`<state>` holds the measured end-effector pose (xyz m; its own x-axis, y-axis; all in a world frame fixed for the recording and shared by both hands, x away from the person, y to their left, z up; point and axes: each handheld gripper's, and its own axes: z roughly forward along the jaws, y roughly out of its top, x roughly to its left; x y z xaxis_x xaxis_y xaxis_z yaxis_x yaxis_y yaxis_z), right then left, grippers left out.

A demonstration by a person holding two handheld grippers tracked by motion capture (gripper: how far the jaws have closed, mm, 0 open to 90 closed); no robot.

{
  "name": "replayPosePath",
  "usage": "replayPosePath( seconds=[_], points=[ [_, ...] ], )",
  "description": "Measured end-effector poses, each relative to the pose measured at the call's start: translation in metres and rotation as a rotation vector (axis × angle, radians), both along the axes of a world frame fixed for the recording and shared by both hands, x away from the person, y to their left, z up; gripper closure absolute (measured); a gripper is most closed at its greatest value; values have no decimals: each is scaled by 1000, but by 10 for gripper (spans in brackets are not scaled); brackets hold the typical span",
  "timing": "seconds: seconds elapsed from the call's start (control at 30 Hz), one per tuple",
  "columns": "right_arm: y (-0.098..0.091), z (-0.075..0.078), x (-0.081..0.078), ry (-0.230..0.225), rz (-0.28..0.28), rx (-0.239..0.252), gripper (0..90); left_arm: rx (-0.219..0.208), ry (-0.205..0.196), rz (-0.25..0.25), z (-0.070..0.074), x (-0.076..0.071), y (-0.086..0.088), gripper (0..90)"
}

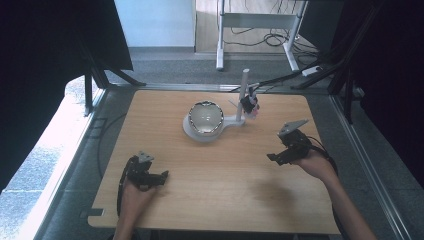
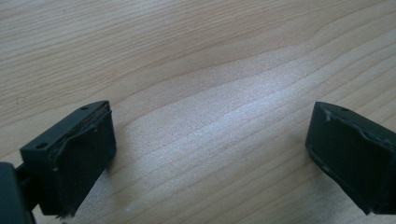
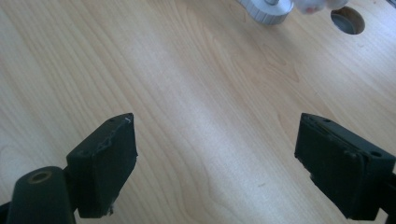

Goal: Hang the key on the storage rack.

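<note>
A white stand [image 1: 192, 131] lies at the table's middle with a round shiny dome [image 1: 205, 117] on it. An arm leads from it to a white upright post [image 1: 244, 87] that carries a small dark and pink piece [image 1: 249, 104]. My left gripper [image 1: 162, 176] rests low at the near left, open, with bare wood between its jaws [image 2: 210, 126]. My right gripper [image 1: 272, 157] hovers at the right, pointing left, open and holding nothing [image 3: 217, 135]. A ribbed white disc [image 3: 266, 11] sits far ahead of it in the right gripper view.
The wooden table [image 1: 220, 185] has a round hole [image 3: 347, 19] in its top near the post. A metal frame rail [image 1: 365, 160] runs along the right side. A white desk frame [image 1: 257, 22] and cables stand on the floor beyond.
</note>
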<state>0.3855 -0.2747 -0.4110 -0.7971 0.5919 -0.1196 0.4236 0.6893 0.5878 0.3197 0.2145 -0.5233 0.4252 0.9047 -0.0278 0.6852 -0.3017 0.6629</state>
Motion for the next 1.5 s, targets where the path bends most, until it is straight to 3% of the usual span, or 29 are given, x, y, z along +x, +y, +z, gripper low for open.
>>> replayPosePath(
  seconds=[0.27, 0.47, 0.8, 1.5],
  points=[
    [-5, -7, -20, -12, 5, 19, 126, 2, 1, -1, 0, 0, 0, 14],
    [-8, -15, -31, -30, -24, 17, 73, 2, 1, -1, 0, 0, 0, 15],
    [-13, -31, -47, -28, -47, 48, 75, 0, 0, 0, 0, 0, 0, 15],
    [-13, -74, -69, -19, -54, 128, 63, 0, 0, 0, 0, 0, 0, 15]
  ],
)
